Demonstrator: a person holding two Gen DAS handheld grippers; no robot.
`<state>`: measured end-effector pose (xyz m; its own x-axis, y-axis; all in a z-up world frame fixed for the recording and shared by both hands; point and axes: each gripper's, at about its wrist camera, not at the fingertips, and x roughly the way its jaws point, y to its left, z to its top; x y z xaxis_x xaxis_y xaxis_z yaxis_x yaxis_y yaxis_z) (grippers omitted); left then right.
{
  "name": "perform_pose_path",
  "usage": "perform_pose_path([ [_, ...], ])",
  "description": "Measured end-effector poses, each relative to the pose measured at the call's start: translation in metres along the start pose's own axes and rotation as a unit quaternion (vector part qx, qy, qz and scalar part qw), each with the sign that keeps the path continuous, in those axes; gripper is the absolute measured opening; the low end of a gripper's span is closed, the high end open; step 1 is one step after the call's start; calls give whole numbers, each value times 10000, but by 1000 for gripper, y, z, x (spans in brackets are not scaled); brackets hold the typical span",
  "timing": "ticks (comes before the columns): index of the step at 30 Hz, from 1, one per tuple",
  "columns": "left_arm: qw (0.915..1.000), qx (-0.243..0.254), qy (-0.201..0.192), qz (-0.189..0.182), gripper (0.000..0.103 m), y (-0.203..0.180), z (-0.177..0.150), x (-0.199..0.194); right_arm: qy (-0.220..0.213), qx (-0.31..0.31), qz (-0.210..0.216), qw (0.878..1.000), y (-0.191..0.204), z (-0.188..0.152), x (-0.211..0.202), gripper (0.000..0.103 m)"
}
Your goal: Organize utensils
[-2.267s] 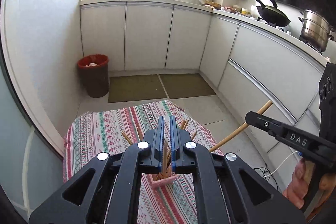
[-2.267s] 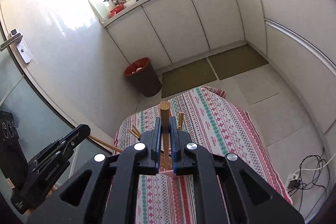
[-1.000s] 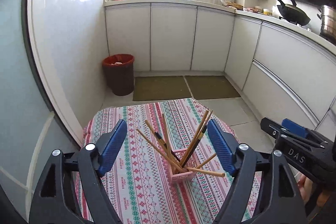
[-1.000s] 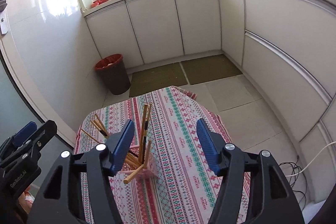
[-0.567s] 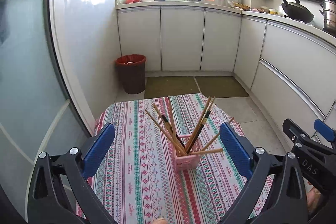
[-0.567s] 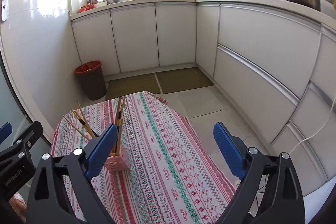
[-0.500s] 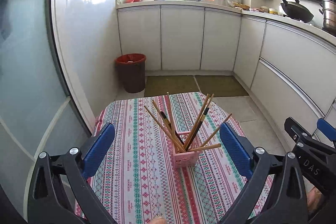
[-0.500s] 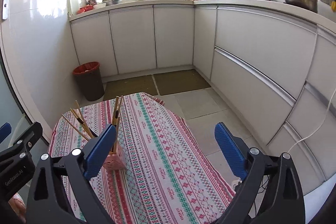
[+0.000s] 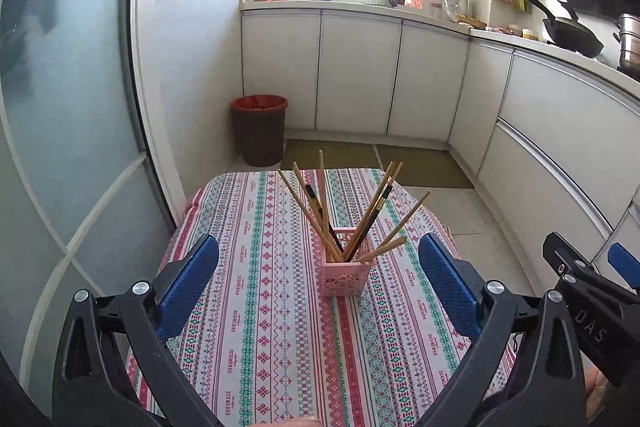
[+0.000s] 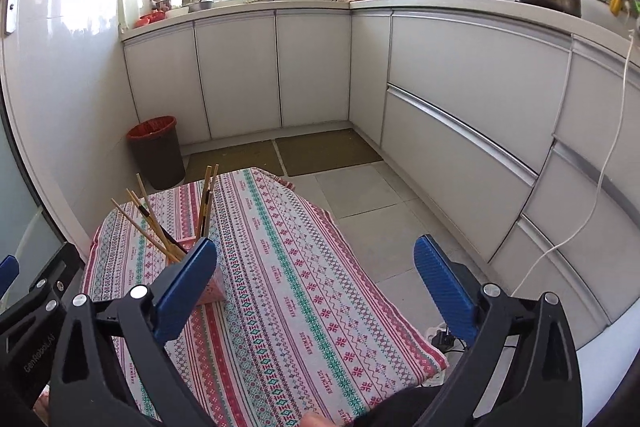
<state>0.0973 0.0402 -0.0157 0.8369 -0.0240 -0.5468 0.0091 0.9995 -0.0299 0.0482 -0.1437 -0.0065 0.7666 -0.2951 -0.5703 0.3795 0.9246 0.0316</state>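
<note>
Since all the chopsticks (image 9: 362,217) I can see are standing in the pink holder (image 9: 345,273) mid-table and both my left gripper (image 9: 318,285) and right gripper (image 10: 316,285) hang spread and empty near me, I reckon sorting's basically done, next move just a check for strays.

A small table (image 9: 256,307) sits on the tiled kitchen floor (image 10: 360,187), draped edge to edge in a striped cloth (image 10: 304,287) of red, green and white bands that hangs over the sides. Right on that cloth stands a pink holder (image 9: 345,277), upright, near the middle in the left wrist view and toward the left side in the right wrist view, with chopsticks (image 9: 320,211) fanning out of its top at all angles. Down on the floor beyond the table lie two brownish mats (image 9: 420,167) side by side, and a dark bin (image 9: 259,131) with a red liner stands by the wall.
</note>
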Motion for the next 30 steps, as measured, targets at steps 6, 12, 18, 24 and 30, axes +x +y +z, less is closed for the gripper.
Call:
perform_pose_path([
  [6,9999,-16,7,127,96,-1,1,-2,0,-44,-74,10000,1,-4,-4,96],
  [12,9999,18,18,105,96,-3,1,-3,19,-17,-127,9999,-3,-3,-2,96],
  [18,9999,46,32,104,96,-4,0,-3,79,-36,-113,9999,-3,-4,2,96],
  [24,9999,27,63,119,96,-3,1,-1,109,-15,-114,9999,-4,-3,5,96],
  [30,9999,7,66,129,96,-3,3,0,166,-16,-92,9998,-4,-4,7,96],
])
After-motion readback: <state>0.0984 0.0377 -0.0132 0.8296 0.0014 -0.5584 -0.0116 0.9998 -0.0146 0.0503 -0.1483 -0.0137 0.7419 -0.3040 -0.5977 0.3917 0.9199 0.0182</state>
